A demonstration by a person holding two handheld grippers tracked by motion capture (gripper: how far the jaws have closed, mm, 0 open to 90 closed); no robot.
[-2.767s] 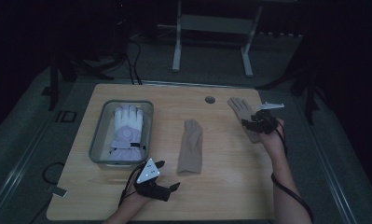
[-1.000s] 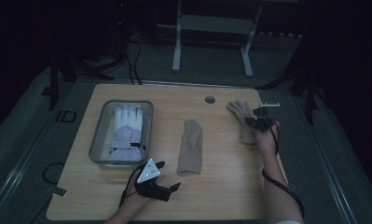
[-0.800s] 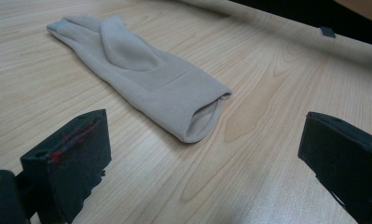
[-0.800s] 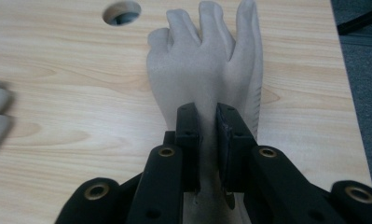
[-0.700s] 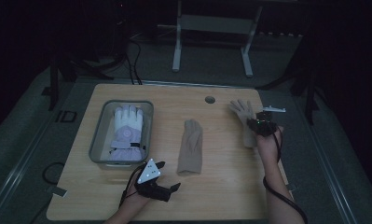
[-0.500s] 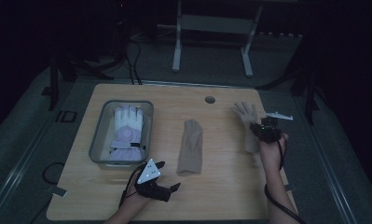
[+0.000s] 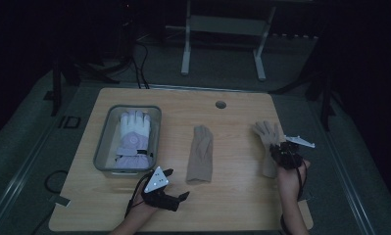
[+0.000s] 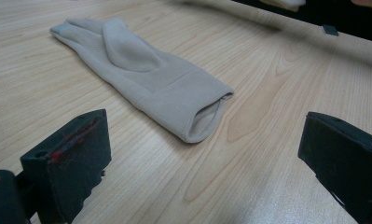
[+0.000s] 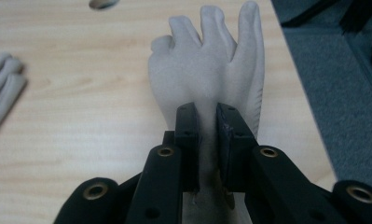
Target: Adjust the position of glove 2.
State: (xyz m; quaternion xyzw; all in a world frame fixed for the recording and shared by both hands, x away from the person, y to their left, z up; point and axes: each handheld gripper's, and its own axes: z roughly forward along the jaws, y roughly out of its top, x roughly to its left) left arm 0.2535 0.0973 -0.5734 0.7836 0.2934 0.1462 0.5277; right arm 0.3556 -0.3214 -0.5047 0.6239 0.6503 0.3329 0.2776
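Note:
Two beige gloves lie on the wooden table (image 7: 232, 196). One beige glove (image 7: 201, 152) (image 8: 146, 77) rests flat at the table's middle, cuff toward me. My left gripper (image 7: 176, 188) (image 8: 202, 163) stands open near the front edge, a short way before that cuff. The other beige glove (image 7: 268, 139) (image 9: 211, 70) is at the right, fingers pointing away. My right gripper (image 7: 280, 155) (image 9: 207, 140) is shut on it, pinching the fabric near the wrist between its pads.
A clear tray (image 7: 105, 142) at the left holds a white and lilac padded glove (image 7: 133, 139). A round cable hole (image 7: 221, 104) is near the far edge. The table's right edge (image 9: 291, 93) runs close beside the gripped glove, with grey floor beyond.
My right gripper has drawn the right glove toward me along the table's right side. The left gripper and the middle glove have stayed put.

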